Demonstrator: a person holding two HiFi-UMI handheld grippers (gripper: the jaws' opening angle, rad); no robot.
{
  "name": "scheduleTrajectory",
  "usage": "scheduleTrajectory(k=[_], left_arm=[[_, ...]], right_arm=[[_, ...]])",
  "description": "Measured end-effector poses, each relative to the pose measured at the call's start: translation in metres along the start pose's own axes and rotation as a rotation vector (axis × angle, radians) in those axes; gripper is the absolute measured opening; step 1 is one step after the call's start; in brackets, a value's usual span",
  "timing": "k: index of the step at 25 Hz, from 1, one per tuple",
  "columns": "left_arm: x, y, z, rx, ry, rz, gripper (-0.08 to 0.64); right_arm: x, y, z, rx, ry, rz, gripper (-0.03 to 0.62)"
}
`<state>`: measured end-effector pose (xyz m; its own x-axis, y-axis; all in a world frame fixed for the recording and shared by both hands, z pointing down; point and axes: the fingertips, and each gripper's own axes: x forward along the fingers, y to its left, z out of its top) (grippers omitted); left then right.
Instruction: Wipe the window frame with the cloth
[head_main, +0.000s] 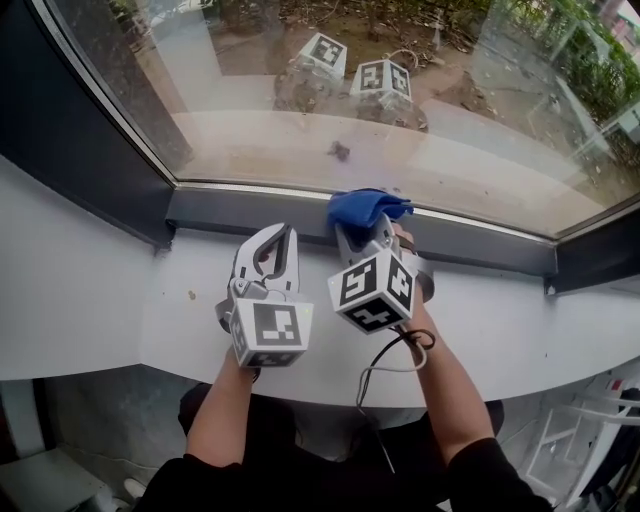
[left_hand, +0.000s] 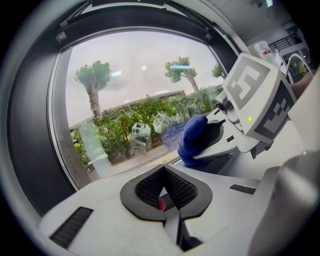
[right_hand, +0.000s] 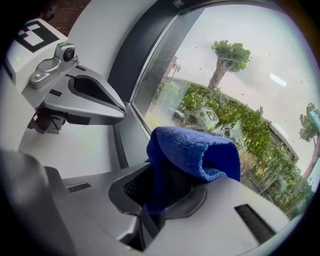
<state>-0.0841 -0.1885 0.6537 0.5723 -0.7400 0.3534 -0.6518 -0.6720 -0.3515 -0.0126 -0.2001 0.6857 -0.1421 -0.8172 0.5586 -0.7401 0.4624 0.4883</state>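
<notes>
Before us a white sill surface (head_main: 520, 330) runs along the foot of a large pane of glass (head_main: 420, 130), and beyond the pane we see bare ground, shrubs and trees. The dark grey window frame (head_main: 230, 212) lies between the surface and the glass, its lower rail crossing in front of us and its left post rising at an angle. Our right tool (head_main: 368, 232) is clenched on a blue cloth (head_main: 365, 208), which bunches up out of the jaws and rests against the lower rail, right at the base of the pane. Our left tool (head_main: 283, 236) sits just beside it to the left, above the surface; its jaws are closed tip to tip with nothing between them. The two marker cubes (head_main: 372, 290) are mirrored faintly in the glass. A black cable (head_main: 385, 365) loops down from the right tool over our forearm.
</notes>
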Motion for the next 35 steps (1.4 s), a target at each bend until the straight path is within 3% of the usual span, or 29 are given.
scheduleTrajectory(k=[5,8,12,17,25,28,35], left_arm=[[0.010,-0.011,0.009,0.007,-0.021,0.007,0.005],[0.014,-0.021,0.013,0.024,-0.037,0.013,0.005],[0.017,-0.041,0.014,0.056,-0.007,-0.022,0.005],[0.026,-0.065,0.029,0.032,-0.038,-0.076,0.005],[0.019,-0.066,0.046,-0.086,-0.042,-0.039,0.005],[0.013,-0.060,0.044,-0.084,-0.034,-0.015,0.005],[0.013,-0.054,0.048,-0.105,-0.014,-0.038,0.005]], right_arm=[[0.003,-0.008,-0.009,-0.006,-0.002,-0.012,0.040],[-0.007,-0.015,-0.018,0.038,-0.012,0.007,0.040],[-0.018,-0.023,-0.029,0.069,-0.025,0.010,0.040],[-0.027,-0.029,-0.041,0.046,-0.039,0.002,0.040],[-0.029,-0.028,-0.043,-0.024,-0.016,0.019,0.038],[-0.029,-0.026,-0.040,-0.014,-0.029,0.067,0.038],[-0.023,-0.028,-0.044,0.038,-0.051,0.103,0.038]])
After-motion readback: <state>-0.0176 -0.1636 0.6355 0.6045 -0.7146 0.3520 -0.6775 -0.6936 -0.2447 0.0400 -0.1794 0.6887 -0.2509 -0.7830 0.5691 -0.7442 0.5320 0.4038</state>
